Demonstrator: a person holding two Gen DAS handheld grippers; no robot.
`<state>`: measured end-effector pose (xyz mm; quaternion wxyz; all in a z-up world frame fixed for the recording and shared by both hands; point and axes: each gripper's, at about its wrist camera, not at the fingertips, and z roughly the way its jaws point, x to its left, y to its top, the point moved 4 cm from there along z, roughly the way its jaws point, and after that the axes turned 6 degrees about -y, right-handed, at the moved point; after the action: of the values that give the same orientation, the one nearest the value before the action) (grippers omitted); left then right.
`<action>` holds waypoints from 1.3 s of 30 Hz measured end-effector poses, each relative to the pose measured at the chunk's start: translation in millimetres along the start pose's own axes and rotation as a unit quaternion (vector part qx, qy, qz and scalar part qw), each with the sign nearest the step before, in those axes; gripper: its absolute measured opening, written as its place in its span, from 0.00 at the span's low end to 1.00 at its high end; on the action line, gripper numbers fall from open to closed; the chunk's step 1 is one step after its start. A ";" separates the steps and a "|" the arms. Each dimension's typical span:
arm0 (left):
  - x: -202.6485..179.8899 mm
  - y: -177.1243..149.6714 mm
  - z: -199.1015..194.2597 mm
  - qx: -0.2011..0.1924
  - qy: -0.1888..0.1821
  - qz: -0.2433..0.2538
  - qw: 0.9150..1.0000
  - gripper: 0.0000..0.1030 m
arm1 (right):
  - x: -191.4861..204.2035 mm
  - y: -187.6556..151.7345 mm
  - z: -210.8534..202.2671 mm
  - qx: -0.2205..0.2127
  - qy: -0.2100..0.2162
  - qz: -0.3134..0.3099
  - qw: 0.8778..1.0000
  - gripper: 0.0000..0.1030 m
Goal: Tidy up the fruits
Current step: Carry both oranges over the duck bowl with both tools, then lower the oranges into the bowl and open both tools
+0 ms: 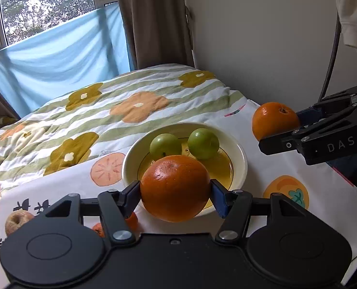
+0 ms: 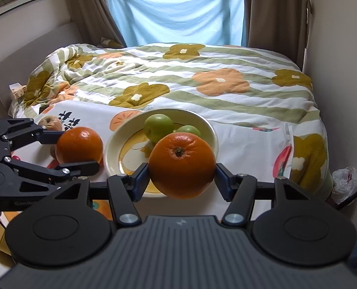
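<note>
We see a cream bowl [image 2: 209, 130] on the bed with two green apples [image 2: 158, 127] inside. Our left tool [image 1: 176, 189] squeezes one orange [image 1: 175, 187] above the bowl's near rim. Our right tool [image 2: 182, 169] squeezes another orange [image 2: 182, 165].

1. Left gripper [image 1: 176, 189]: pitched forward and downward. Both jaws are closed against the sides of an orange [image 1: 175, 187], which is carried clear of any surface.
2. Right gripper [image 2: 182, 172]: pitched forward and downward. Its jaws clamp a second orange [image 2: 182, 165], stem end uppermost, also carried clear.
3. The two grippers are side by side and apart, each visible at the edge of the other's view.
</note>
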<state>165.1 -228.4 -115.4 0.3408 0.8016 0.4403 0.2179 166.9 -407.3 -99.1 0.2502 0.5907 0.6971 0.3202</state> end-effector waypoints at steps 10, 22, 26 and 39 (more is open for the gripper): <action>-8.6 3.3 66.6 0.054 -0.030 0.018 0.998 0.63 | -12.4 1.5 33.1 0.021 -0.006 0.029 0.999 0.71; -5.7 2.4 89.2 0.081 -0.041 0.034 0.995 0.69 | -15.9 3.0 48.1 0.030 -0.016 0.045 0.998 0.71; -0.7 8.4 71.4 0.047 -0.024 0.039 0.998 0.96 | -14.5 4.2 47.9 0.028 -0.015 0.047 0.998 0.71; 29.4 -6.6 29.9 0.042 0.003 0.000 0.999 0.96 | -2.9 13.2 66.1 0.037 0.008 0.038 0.999 0.71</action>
<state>196.0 -211.4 -139.0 0.3057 0.8141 0.4505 0.2021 224.2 -398.9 -133.6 0.2106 0.6227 0.6875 0.3084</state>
